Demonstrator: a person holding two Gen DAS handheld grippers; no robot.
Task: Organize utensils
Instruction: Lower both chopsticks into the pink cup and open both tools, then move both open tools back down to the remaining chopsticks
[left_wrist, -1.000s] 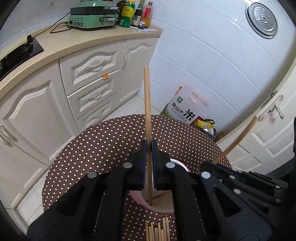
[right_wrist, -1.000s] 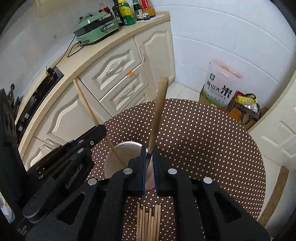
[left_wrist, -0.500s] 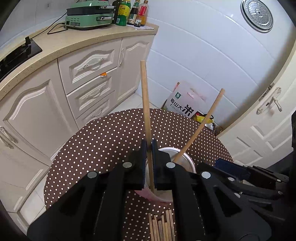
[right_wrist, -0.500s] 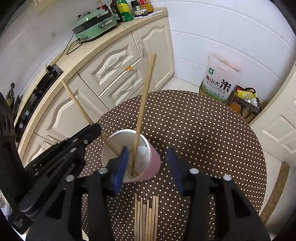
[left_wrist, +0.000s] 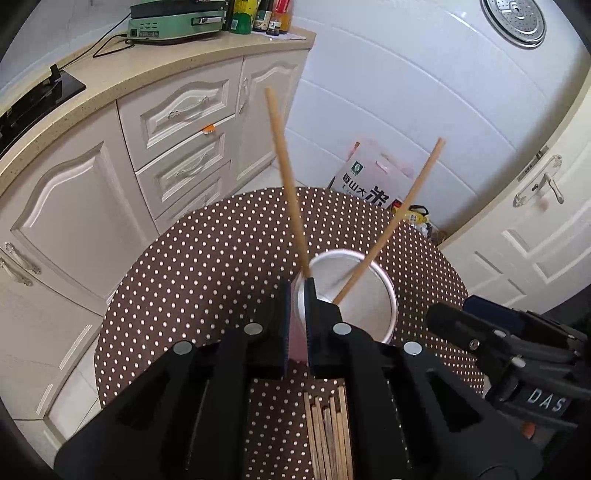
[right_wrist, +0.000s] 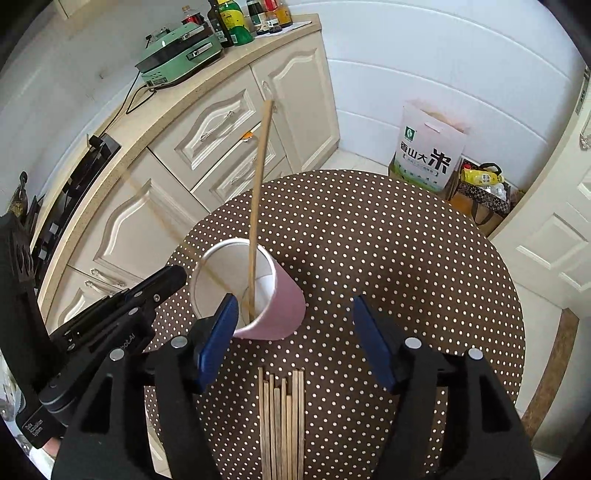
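Note:
A pink cup (right_wrist: 284, 306) with a white inside (left_wrist: 369, 306) stands on the round table with the brown dotted cloth (right_wrist: 388, 258). My left gripper (left_wrist: 297, 291) is shut on a wooden chopstick (left_wrist: 286, 177) just over the cup's near rim; the stick rises up and to the left. My right gripper (right_wrist: 295, 306) hangs near the cup, and its jaws are opening with nothing pressed between the blue pads. A second chopstick (right_wrist: 258, 192) stands free in the cup, leaning on the rim. Several more chopsticks (right_wrist: 282, 417) lie side by side on the cloth in front of the cup.
Cream cabinets (left_wrist: 177, 122) and a counter curve behind the table, with a green appliance (right_wrist: 177, 55) and bottles (right_wrist: 236, 22) on top. A rice bag (right_wrist: 428, 147) and a small bag (right_wrist: 480, 192) sit on the floor by the tiled wall. A white door (left_wrist: 535, 221) stands at right.
My right gripper opened and let go of its chopstick, which now stands in the cup, and it drew back a little. The left gripper stayed shut on its chopstick.

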